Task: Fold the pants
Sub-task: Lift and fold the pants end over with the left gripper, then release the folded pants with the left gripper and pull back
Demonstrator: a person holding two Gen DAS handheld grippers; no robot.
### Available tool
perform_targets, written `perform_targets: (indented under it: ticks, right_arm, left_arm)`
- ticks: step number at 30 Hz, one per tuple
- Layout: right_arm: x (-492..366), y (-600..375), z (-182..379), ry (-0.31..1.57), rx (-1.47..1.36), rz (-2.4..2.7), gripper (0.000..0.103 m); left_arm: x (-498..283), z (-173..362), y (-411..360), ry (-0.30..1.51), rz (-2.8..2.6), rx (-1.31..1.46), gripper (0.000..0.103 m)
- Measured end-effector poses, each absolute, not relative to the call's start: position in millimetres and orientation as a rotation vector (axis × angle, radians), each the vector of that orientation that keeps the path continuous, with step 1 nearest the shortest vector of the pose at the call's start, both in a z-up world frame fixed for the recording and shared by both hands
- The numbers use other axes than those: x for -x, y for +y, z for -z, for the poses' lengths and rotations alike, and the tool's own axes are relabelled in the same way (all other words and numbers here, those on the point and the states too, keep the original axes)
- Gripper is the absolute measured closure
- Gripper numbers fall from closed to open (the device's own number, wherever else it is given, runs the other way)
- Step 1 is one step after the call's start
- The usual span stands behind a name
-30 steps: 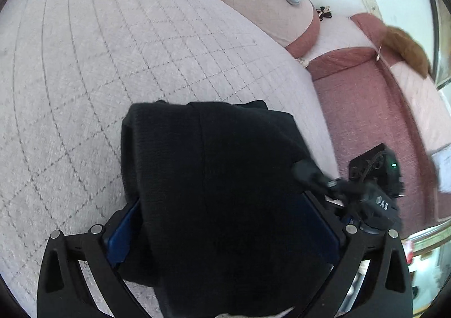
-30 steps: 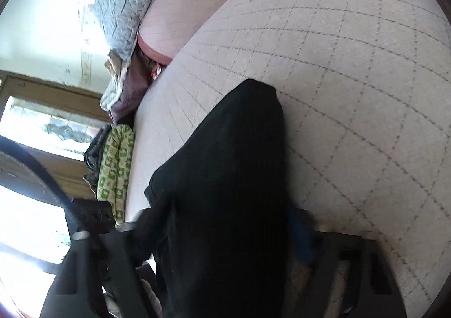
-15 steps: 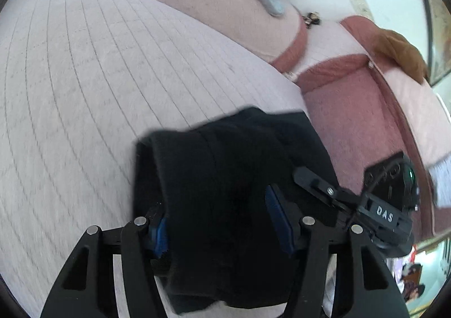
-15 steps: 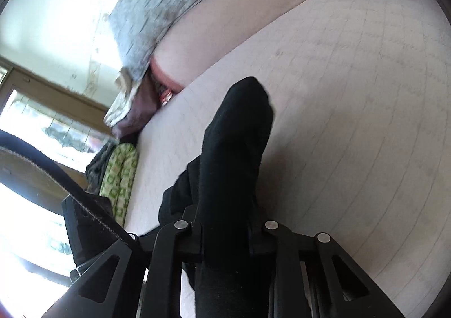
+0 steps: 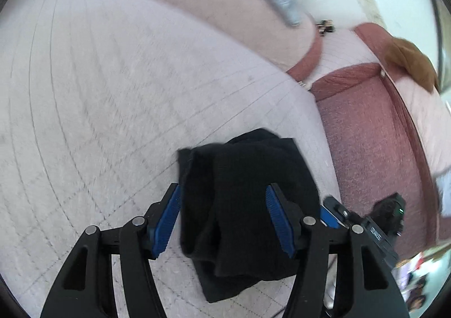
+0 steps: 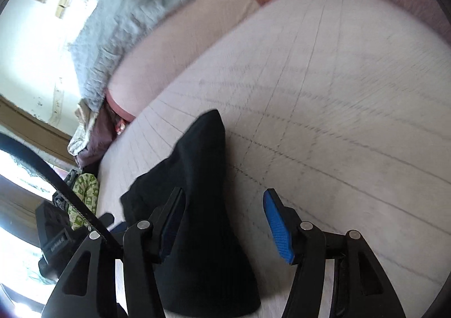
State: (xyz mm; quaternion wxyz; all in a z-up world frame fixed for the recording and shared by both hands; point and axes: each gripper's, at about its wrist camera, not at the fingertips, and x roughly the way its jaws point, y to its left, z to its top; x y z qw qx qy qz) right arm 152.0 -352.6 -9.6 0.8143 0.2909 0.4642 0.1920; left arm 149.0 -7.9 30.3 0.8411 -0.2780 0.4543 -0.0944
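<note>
- The black pants [image 5: 245,199], folded into a compact bundle, lie on the quilted pale-pink cushion [image 5: 112,92] near its right-hand edge, in the left wrist view.
- The left gripper [image 5: 222,216] stands released, its blue pads [image 5: 166,222] spread to either side of the bundle; the left pad sits just beside the cloth and the right one lies over the cloth, though whether either pad touches it cannot be told.
- The right gripper [image 6: 224,222] is likewise released: its right blue pad [image 6: 277,226] is clear of the fabric, with bare cushion [image 6: 338,92] showing between, while the left finger lies against the pants [image 6: 203,205].
- In the right wrist view the bundle tapers to a point away from the camera.
- A grey quilted blanket [image 6: 126,16] is draped over the backrest behind.
- A green-and-white patterned cloth [image 6: 84,194] lies off the cushion's far-left end.
- A rust-brown cloth [image 5: 411,64] rests on the reddish sofa arm [image 5: 372,149] at right.
</note>
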Motion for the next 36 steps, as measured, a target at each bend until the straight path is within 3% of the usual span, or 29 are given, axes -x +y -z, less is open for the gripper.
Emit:
perform_targets:
  ticks: [4,8,12,14,17,25,26,29,32,36]
  right_arm:
    - [-107,-360,-12,0.906,-0.587,-0.431,0.040]
    - [-73,-348,-24,0.848,-0.534,-0.465,0.040]
    - [-73,-337,0,0.930,-0.514,-0.500,0.038]
    - [-77,-343,17,0.967,-0.488,-0.426,0.028]
    - [-77,-362,31,0.991,-0.607,-0.428,0.027]
    - [-16,-366,2,0.870,-0.446,-0.249,0.027]
    - [-9,-362,0,0.869,-0.422,-0.240,0.027]
    - [21,-350,-8,0.862,-0.363,-0.239,0.027]
    - [43,-335,-24,0.836,-0.337,-0.264,0.027]
    - [55,-318,-43,0.814,-0.294,-0.304,0.025]
  left_arm:
    - [-154,-47,-41,0.929,0.244,0.517,0.032]
    - [-176,-23,-55,0.991,0.218,0.544,0.032]
    - [-186,9,-51,1.080,0.113,0.516,0.032]
    - [-181,8,-49,1.086,0.125,0.536,0.032]
    - [-162,-8,-46,1.064,0.143,0.531,0.032]
    - [-73,-81,-62,0.823,0.009,0.287,0.030]
    - [-53,-94,-69,0.760,-0.055,0.216,0.027]
    - [-15,-119,-89,0.634,-0.206,0.081,0.000]
    - [24,-137,-102,0.526,-0.288,0.016,0.000]
    - [47,-139,-107,0.510,-0.350,0.037,0.000]
